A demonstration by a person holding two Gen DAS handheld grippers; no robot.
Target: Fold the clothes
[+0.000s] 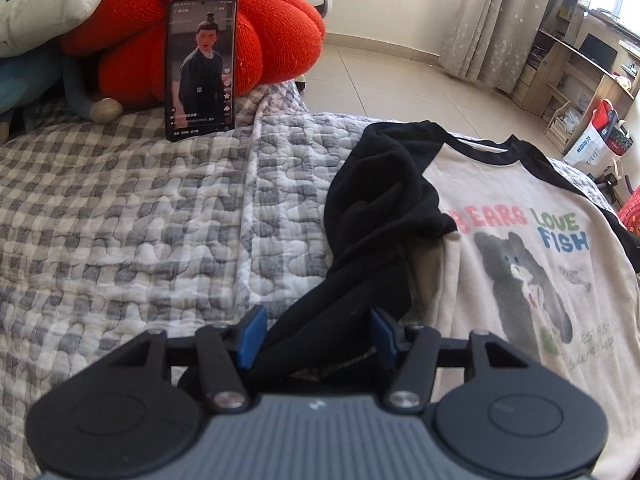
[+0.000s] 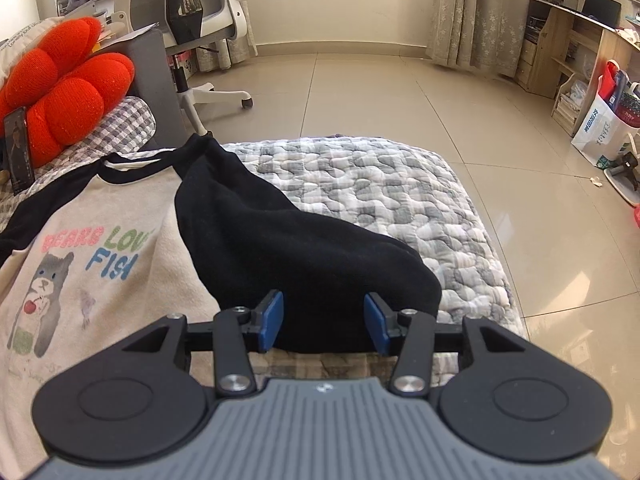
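Lying face-up on the checked quilt point(image 1: 140, 208) of my bed, the cream sweatshirt point(image 1: 520, 208) with black sleeves shows its bear print. My left claw point(image 1: 318, 334) has its blue pads parted around the twisted black left sleeve point(image 1: 376, 208), which runs between them; whether they pinch it I cannot tell. My right claw point(image 2: 324, 320) straddles the black right sleeve point(image 2: 288, 240), pads likewise apart. A phone point(image 1: 200, 68) leans on a red cushion point(image 1: 280, 36).
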